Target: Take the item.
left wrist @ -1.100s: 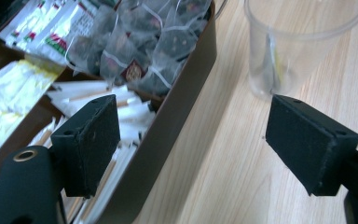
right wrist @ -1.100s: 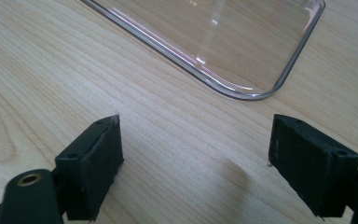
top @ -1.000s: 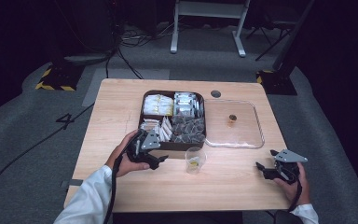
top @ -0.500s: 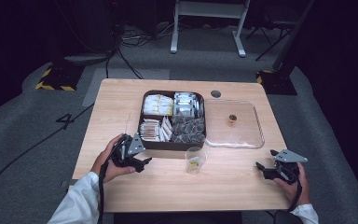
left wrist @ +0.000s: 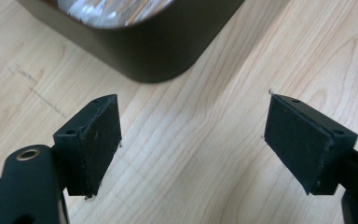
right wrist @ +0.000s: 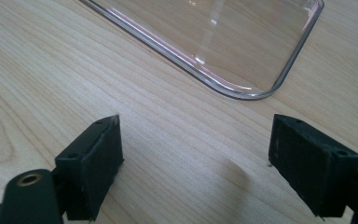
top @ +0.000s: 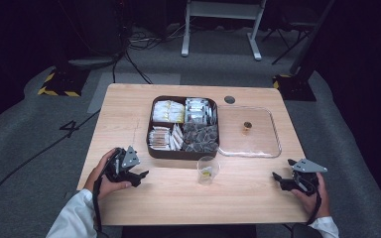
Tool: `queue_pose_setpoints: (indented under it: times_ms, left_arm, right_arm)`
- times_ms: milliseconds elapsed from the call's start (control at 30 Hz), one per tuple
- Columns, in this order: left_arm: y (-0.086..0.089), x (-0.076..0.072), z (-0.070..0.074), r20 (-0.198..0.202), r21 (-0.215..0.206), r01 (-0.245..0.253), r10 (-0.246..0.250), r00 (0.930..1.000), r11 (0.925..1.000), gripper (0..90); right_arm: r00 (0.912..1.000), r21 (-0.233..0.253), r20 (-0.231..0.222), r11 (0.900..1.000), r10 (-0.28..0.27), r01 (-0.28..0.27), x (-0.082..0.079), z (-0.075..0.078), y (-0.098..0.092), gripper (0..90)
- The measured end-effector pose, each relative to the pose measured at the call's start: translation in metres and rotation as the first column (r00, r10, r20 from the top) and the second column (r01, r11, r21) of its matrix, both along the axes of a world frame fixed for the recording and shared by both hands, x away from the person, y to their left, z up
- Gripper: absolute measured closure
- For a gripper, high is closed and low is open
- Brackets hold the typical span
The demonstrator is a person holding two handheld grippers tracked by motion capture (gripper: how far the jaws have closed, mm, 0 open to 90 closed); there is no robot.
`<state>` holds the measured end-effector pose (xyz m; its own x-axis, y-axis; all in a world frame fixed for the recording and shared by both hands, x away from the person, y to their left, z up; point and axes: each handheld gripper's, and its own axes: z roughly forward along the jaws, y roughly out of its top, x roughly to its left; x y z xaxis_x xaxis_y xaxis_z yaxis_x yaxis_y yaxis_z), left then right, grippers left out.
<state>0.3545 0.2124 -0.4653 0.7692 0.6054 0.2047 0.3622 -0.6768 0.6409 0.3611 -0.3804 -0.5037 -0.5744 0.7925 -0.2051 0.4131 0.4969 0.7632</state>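
A dark brown divided box (top: 184,150) of tea bags and packets sits mid-table, and its rounded corner (left wrist: 154,51) shows in the left gripper view. A small clear glass (top: 208,170) with something yellow at its bottom stands just in front of the box. To the box's right lies a clear lid (top: 248,131) with a small knob, whose corner (right wrist: 242,70) lies ahead of the right jaws. My left gripper (top: 141,177) (left wrist: 193,144) rests open on the table front left, with nothing between its jaws. My right gripper (top: 278,179) (right wrist: 196,163) is open over bare wood at front right.
The wooden table (top: 129,114) has a round cable hole (top: 229,99) behind the lid. Cables run over the grey floor at the left and back, and a white stand's legs (top: 221,29) are behind the table.
My left gripper has drawn back from the box's front left corner toward the table's front left edge. The right gripper has stayed put.
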Motion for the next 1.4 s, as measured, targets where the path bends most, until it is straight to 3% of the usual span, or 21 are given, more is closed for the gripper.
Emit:
queue_pose_setpoints:
  times_ms: [267,500,633,667,767,1400]
  left_arm:
    - [0.017,-0.002,-0.015,-0.041,-0.004,-0.052,0.052,0.9978,0.9986,18.6]
    - [0.030,-0.006,-0.029,-0.103,-0.053,-0.105,0.099,0.9897,0.9931,19.2]
    - [0.041,-0.008,-0.032,-0.139,-0.108,-0.152,0.137,0.9808,0.9824,19.7]
    - [0.045,-0.008,-0.035,-0.165,-0.144,-0.171,0.147,0.9753,0.9748,19.6]
    - [0.050,-0.011,-0.039,-0.137,-0.177,-0.157,0.133,0.9816,0.9716,19.2]
    - [0.050,-0.010,-0.039,-0.140,-0.175,-0.162,0.138,0.9805,0.9712,17.5]
  right_arm:
    - [1.0000,0.001,0.000,1.000,0.000,0.000,0.000,0.000,0.000,17.8]
    - [1.0000,0.001,-0.002,1.000,0.001,-0.001,0.000,0.000,0.000,17.8]
    - [1.0000,0.000,-0.001,1.000,0.002,-0.002,0.000,0.000,0.000,17.8]
    - [1.0000,0.000,-0.001,1.000,0.002,-0.002,0.000,0.000,0.000,17.8]
    - [1.0000,0.002,-0.002,1.000,0.002,-0.002,0.000,0.000,0.000,17.8]
    - [1.0000,-0.002,0.002,1.000,-0.002,0.002,0.000,0.000,0.000,17.8]
